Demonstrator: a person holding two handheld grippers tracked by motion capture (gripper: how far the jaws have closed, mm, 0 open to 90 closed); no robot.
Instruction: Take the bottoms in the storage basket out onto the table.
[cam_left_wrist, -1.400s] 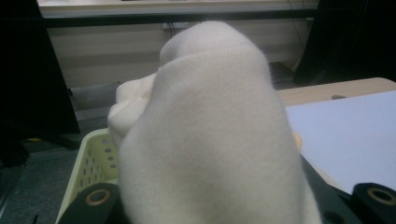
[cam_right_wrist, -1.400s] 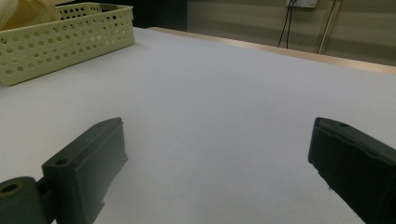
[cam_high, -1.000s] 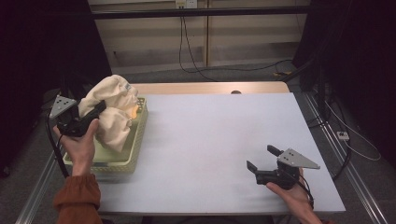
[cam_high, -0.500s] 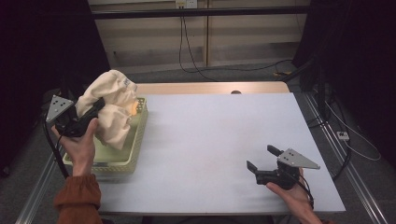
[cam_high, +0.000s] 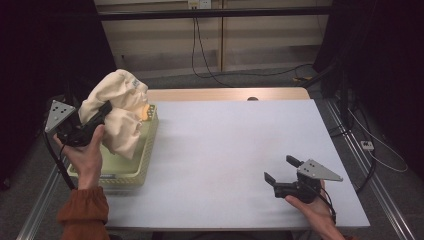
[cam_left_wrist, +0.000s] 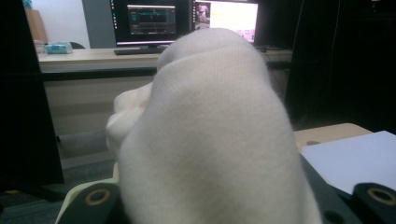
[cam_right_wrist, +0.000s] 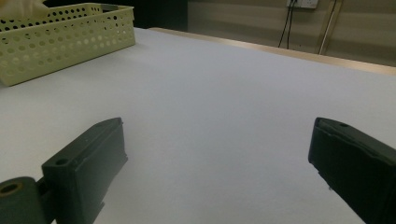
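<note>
Now the left gripper pinched the cream cloth above the basket at the table's left edge; the right gripper sat spread, far away.

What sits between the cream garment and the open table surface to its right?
Only the basket's right wall. The left hand-held gripper is shut on the cream garment, which hangs above the basket; the table beyond looks bare.

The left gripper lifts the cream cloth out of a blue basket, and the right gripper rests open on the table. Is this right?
Not quite: the basket is pale yellow-green, not blue, as the high view shows. The rest holds: the left gripper lifts the cream cloth, and the right gripper rests open on the table.
</note>
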